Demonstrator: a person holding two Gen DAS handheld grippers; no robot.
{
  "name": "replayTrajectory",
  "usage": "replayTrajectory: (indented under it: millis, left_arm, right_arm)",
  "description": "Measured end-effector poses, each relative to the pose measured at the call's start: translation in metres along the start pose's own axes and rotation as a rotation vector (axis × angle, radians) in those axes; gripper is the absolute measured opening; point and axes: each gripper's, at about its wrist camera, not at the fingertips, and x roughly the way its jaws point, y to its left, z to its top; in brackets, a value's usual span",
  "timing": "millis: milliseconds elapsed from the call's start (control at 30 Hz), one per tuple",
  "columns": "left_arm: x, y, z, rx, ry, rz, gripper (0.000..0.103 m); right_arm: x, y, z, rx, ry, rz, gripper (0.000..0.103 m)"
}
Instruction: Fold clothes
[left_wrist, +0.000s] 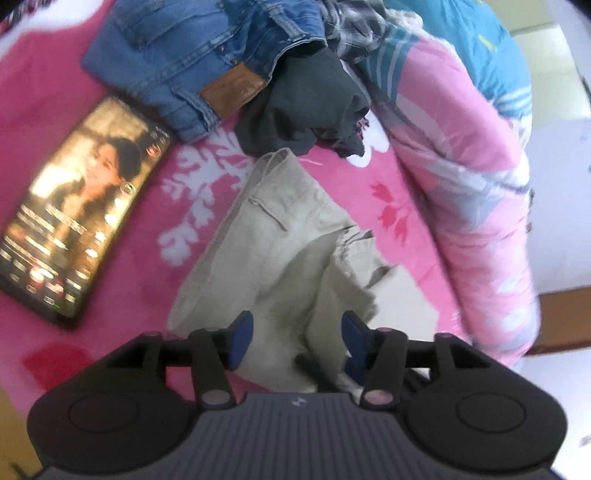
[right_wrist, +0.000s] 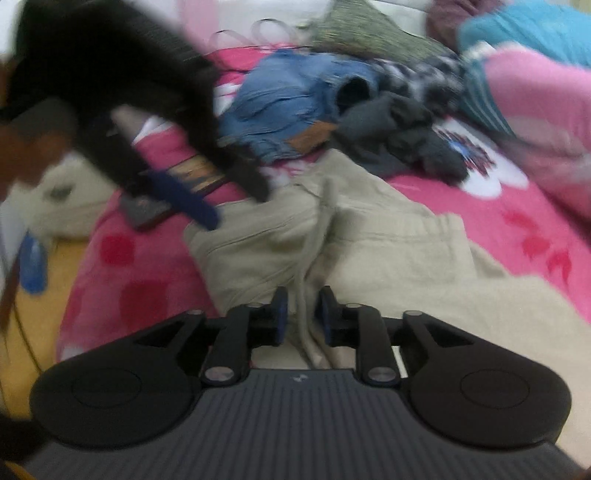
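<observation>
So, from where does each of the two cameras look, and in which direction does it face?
Left wrist: it sits on the left gripper, looking down on the bed at the beige trousers, the phone and the jeans; only its open fingers show.
Right wrist: it sits on the right gripper, looking low across the bed; its fingers are closed on a fold of the trousers, and the left gripper shows, blurred.
Shared: trousers, jeans, phone, dark shirt, pink blanket.

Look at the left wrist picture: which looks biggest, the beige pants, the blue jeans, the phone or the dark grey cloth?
1. beige pants, though they lie nearest the camera, which inflates them
2. blue jeans and phone, too alike to rank; the jeans run out of frame
3. dark grey cloth
</observation>
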Motion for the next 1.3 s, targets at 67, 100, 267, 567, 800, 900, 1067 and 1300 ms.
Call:
replayTrajectory:
  millis: [67,100,267,567,800,900,1067,1300]
  left_arm:
    - [0.007,0.0,0.001,-0.003,0.012,-0.015,0.06]
    - [0.01,-0.001,0.001,0.006,0.017,-0.017,0.06]
    - [0.015,-0.013,0.002,0.085,0.028,-0.051,0.068]
    - [0.048,-0.044,0.014,0.309,0.074,0.055,0.06]
    - [0.062,-0.053,0.016,0.368,0.065,0.13,0.019]
    - [0.055,-0.054,0.011,0.386,0.029,0.157,0.012]
    - [0.037,-0.059,-0.016,0.454,-0.028,0.18,0.011]
    - [0.022,-0.055,-0.039,0.443,-0.087,0.196,0.011]
  right_arm:
    - [-0.003,0.001,0.0,-0.032,0.006,0.02,0.025]
    - [-0.005,0.001,0.001,-0.043,0.01,0.029,0.026]
    - [0.0,-0.002,0.006,-0.076,0.017,0.045,0.028]
    - [0.008,0.004,0.012,-0.088,0.004,0.04,0.039]
    - [-0.004,-0.004,0.006,-0.039,0.021,0.038,0.04]
    - [-0.016,-0.029,0.003,0.048,0.035,0.037,0.04]
    - [-0.035,-0.088,0.002,0.253,0.04,0.038,0.04]
    - [-0.012,-0.149,0.041,0.237,0.062,0.122,0.04]
